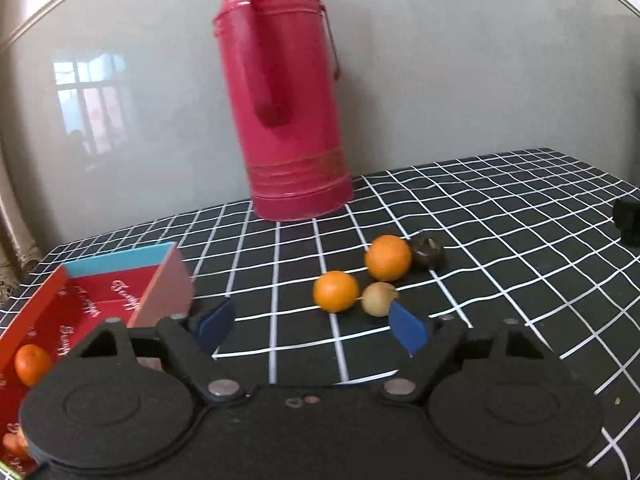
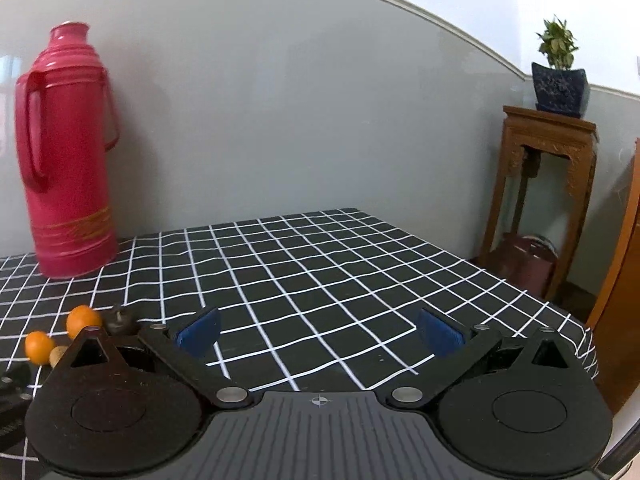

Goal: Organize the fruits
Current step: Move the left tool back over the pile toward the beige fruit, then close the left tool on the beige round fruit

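Note:
In the left wrist view two oranges (image 1: 336, 291) (image 1: 387, 258), a small tan fruit (image 1: 377, 299) and a dark brown fruit (image 1: 427, 253) lie together on the black grid tablecloth. A red box (image 1: 92, 300) at the left holds an orange (image 1: 32, 364). My left gripper (image 1: 314, 326) is open and empty, just short of the fruit cluster. My right gripper (image 2: 320, 332) is open and empty over bare cloth; the cluster shows at its far left: oranges (image 2: 83, 320) (image 2: 39, 346).
A tall pink thermos (image 1: 284, 92) stands at the back against the wall, also in the right wrist view (image 2: 66, 152). A wooden stand (image 2: 548, 184) with a potted plant (image 2: 558, 68) is beyond the table's right edge.

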Demonstrator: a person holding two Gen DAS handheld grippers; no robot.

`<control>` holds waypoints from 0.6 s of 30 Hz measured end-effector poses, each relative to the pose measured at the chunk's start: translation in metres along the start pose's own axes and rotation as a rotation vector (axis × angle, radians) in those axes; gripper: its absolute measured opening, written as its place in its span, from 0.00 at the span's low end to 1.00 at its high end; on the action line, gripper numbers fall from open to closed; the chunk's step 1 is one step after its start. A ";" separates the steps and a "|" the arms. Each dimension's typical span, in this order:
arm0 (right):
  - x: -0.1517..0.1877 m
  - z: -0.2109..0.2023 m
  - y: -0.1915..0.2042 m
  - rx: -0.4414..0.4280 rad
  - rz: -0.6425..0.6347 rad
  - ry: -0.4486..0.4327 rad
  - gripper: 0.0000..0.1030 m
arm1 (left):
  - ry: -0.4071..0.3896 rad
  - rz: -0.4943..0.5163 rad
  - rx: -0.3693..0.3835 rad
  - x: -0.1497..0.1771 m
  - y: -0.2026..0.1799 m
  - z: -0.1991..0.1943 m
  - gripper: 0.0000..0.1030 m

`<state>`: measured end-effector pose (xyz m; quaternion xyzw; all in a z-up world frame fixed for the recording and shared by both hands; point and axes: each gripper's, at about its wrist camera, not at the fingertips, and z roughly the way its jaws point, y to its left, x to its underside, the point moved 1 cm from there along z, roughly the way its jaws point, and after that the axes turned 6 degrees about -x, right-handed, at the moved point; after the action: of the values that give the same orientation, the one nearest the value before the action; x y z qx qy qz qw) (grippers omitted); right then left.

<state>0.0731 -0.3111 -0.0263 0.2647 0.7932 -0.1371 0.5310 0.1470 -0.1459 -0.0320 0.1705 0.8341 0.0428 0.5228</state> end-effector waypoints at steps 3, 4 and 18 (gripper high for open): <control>-0.001 -0.003 -0.004 -0.005 0.014 -0.005 1.00 | 0.003 0.015 0.013 -0.001 -0.009 0.006 0.62; -0.002 -0.003 -0.005 -0.012 0.018 -0.005 1.00 | 0.008 0.016 0.019 -0.002 -0.011 0.008 0.61; -0.003 -0.001 -0.001 -0.079 0.016 0.014 1.00 | 0.081 0.051 0.092 -0.006 -0.040 0.035 0.41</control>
<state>0.0725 -0.3115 -0.0234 0.2508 0.7997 -0.0996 0.5364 0.1712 -0.1889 -0.0528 0.2136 0.8510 0.0242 0.4791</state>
